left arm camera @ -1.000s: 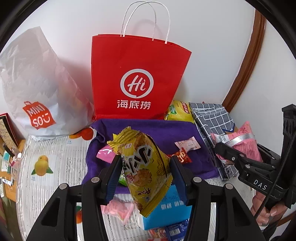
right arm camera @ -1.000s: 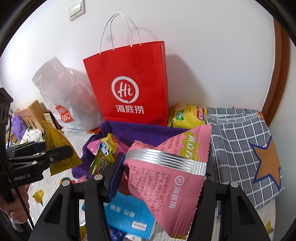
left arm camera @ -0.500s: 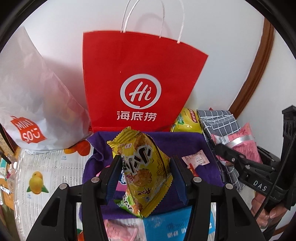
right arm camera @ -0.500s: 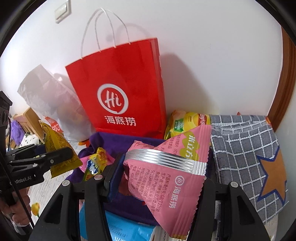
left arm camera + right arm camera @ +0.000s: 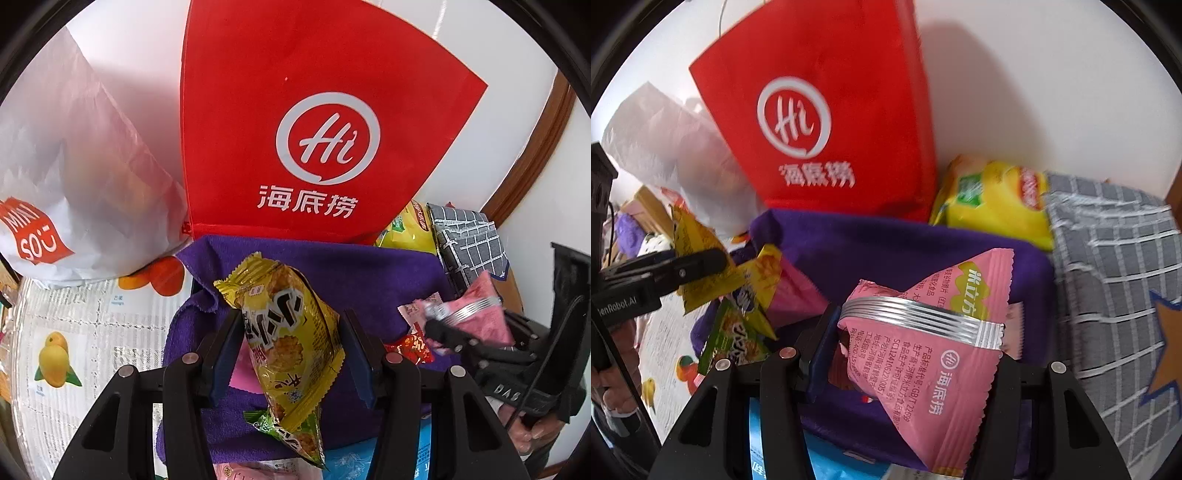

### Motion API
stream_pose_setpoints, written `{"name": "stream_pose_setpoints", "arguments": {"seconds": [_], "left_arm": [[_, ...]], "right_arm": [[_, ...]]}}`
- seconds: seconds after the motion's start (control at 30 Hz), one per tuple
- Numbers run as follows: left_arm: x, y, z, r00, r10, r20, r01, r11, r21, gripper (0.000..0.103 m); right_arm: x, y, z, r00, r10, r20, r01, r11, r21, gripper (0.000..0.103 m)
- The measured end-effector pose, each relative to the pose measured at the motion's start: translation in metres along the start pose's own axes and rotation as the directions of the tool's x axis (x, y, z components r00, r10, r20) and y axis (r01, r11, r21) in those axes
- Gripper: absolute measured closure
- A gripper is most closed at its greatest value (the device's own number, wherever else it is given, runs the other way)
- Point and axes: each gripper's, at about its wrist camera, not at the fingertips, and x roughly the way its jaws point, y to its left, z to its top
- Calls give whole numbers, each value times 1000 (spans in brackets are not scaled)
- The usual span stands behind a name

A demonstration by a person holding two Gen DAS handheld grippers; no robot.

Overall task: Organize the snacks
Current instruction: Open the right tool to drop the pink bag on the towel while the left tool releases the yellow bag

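My left gripper (image 5: 291, 350) is shut on a yellow snack packet (image 5: 284, 325), which hangs upright over the purple cloth (image 5: 351, 269). My right gripper (image 5: 912, 354) is shut on a pink snack packet (image 5: 931, 354), also above the purple cloth (image 5: 886, 243). Each gripper shows in the other's view: the right gripper (image 5: 443, 326) at the right edge, the left gripper (image 5: 701, 260) at the left. On the cloth lie a green packet (image 5: 735, 339), a small red candy (image 5: 410, 345) and other small packets.
A red paper bag (image 5: 314, 129) stands upright against the wall behind the cloth. A white plastic bag (image 5: 74, 166) lies to its left, a yellow chip bag (image 5: 993, 203) and a grey checked pouch (image 5: 1115, 277) to its right. A blue box (image 5: 351, 461) sits in front.
Both grippers have moved forward and down toward the purple cloth and the red bag, which now looks larger. Each still holds its packet.
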Motion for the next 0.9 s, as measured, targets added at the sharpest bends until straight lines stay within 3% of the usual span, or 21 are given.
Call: {"name": "stream_pose_setpoints", "arguments": {"seconds": [0.43, 0.53, 0.67, 0.9], "left_arm": [[18, -10, -6, 997, -51, -51, 52, 999, 15, 52], [22, -15, -9, 997, -53, -63, 55, 998, 32, 52], [28, -20, -11, 996, -36, -79, 39, 998, 43, 52], [29, -24, -13, 996, -23, -80, 28, 998, 57, 52]], "right_arm": [[38, 7, -6, 994, -9, -111, 6, 1000, -27, 48], [38, 6, -4, 993, -20, -114, 18, 1000, -21, 43], [33, 8, -2, 995, -21, -98, 17, 999, -36, 26], [9, -1, 6, 998, -53, -25, 54, 999, 10, 25]]}}
